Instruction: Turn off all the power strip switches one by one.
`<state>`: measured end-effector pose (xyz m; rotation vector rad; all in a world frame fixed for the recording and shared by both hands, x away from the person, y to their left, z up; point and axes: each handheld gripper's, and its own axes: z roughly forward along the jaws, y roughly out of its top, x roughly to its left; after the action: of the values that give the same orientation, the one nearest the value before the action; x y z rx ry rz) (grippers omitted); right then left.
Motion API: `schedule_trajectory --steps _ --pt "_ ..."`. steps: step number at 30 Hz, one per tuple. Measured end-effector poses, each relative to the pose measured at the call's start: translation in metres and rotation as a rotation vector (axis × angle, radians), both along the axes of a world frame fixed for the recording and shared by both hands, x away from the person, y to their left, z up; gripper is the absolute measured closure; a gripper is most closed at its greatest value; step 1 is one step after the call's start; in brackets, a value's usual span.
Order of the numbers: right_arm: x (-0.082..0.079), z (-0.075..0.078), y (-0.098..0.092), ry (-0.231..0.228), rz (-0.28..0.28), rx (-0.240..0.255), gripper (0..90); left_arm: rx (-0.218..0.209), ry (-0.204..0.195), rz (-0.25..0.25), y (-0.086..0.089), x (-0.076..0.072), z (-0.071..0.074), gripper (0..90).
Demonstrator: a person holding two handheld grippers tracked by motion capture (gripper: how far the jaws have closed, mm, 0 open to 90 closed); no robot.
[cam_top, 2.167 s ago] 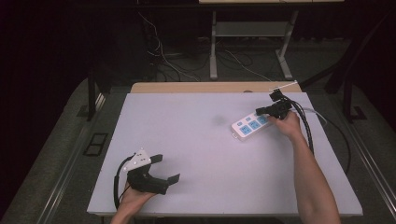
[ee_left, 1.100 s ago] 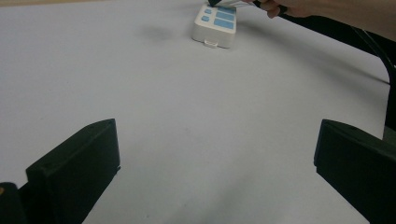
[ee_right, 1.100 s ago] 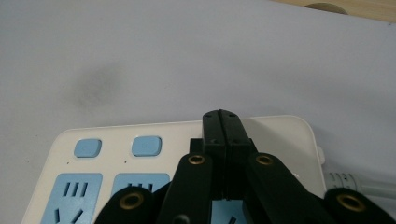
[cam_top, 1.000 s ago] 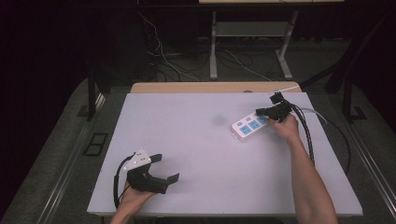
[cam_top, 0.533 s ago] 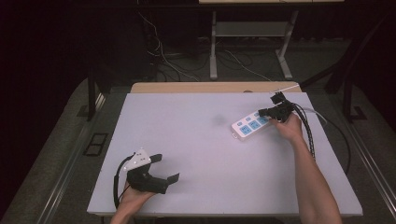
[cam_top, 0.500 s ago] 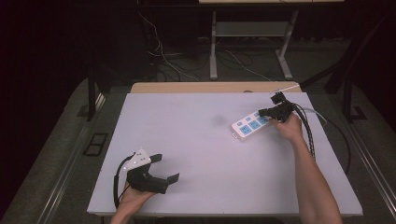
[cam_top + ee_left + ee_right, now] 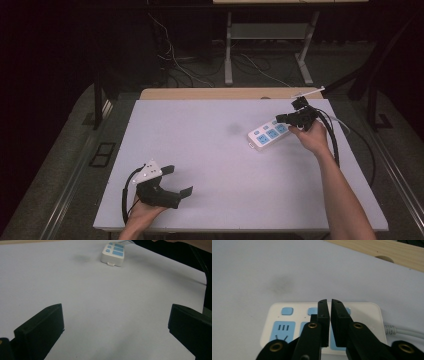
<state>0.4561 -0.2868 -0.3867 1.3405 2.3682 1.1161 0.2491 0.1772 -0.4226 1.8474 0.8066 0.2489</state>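
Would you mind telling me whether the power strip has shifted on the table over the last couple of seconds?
No. The power strip lies at the same spot, as near the table's wooden far edge as before, with the right gripper over its cord end.

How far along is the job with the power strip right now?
Done: the right tool is over the power strip, jaws nearly shut, tips above its row of blue switches. In hand: it seems about to press a switch; contact can't be confirmed. Left: the press itself. The left tool rests open at the table's near edge, far from the strip.
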Motion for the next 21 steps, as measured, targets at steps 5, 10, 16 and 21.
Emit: schedule_trajectory --steps 5,10,16,21 --pt "-0.017 0.007 -0.002 -0.016 -0.017 0.035 70.2 -0.002 -0.001 -0.001 -0.001 0.0 0.0 0.0" --pt "-0.035 0.01 -0.006 -0.03 -0.034 0.08 53.4 -0.005 0.0 0.0 -0.001 0.0 0.0 0.0" --pt "-0.057 0.013 -0.014 -0.045 -0.074 0.143 36.3 -0.006 0.0 -0.003 -0.002 -0.001 0.0 0.0" --pt "-0.078 0.015 -0.018 -0.055 -0.068 0.175 10.4 -0.008 0.0 -0.003 -0.002 -0.001 0.0 0.0"
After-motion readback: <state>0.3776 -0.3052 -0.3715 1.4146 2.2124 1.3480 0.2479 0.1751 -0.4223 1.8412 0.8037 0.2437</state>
